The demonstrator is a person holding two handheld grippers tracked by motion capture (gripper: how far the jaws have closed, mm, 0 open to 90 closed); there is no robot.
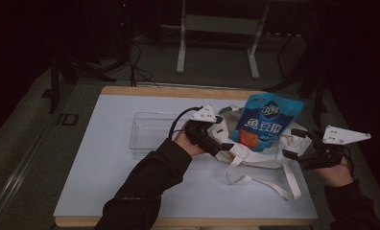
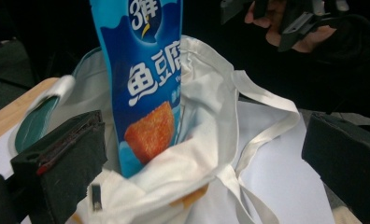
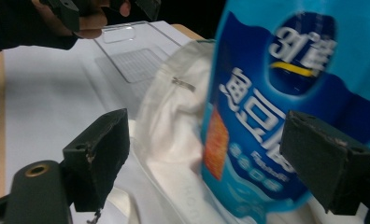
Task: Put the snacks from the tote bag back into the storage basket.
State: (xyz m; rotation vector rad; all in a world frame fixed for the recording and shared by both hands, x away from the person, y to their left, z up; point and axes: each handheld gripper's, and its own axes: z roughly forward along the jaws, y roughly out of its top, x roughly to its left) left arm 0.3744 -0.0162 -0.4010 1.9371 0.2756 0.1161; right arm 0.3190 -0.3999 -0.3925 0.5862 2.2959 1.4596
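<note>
A blue snack pouch (image 1: 265, 122) with white lettering and an orange picture stands upright in the mouth of a white cloth tote bag (image 1: 255, 155) lying at the table's middle right. My left gripper (image 1: 224, 134) is open at the bag's left side. In the left gripper view its jaws straddle the bag's rim (image 2: 206, 102) and the pouch (image 2: 145, 70) without pinching them. My right gripper (image 1: 293, 143) is open just right of the bag, with the pouch (image 3: 276, 93) and bag cloth (image 3: 174, 116) between and beyond its wide-set jaws.
A clear plastic tray (image 1: 149, 129) lies left of the bag on the white table mat (image 1: 130, 191). The bag's long straps (image 1: 274, 184) trail toward the front edge. A metal stand (image 1: 217, 28) and cables are on the floor behind the table.
</note>
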